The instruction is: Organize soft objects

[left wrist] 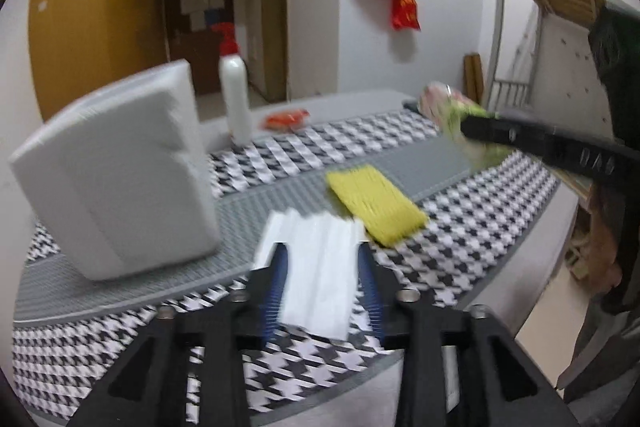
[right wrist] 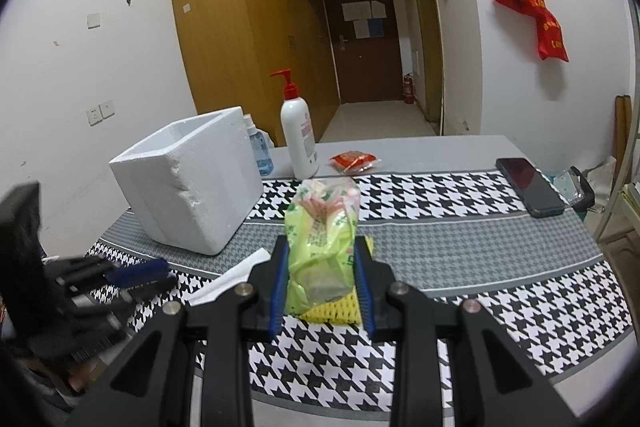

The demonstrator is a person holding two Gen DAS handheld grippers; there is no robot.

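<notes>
L wrist view is motion-blurred: foam box [left wrist: 116,179] edges smeared, inside not visible. White sheet [left wrist: 316,267] near end is lost between the left gripper [left wrist: 320,255] fingers; can't tell if pads touch it. Yellow sponge [right wrist: 336,311] mostly hidden under the green bag [right wrist: 320,247] in R view. Small blue bottle [right wrist: 260,151] half behind the box. Bag print is too small to read.

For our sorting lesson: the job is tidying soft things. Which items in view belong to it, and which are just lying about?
Part of the job:
green bag, clamped in the right gripper
white cloth, between the open left gripper
yellow sponge
foam box

Just lying about:
pump bottle
blue bottle
phone
red packet
</notes>
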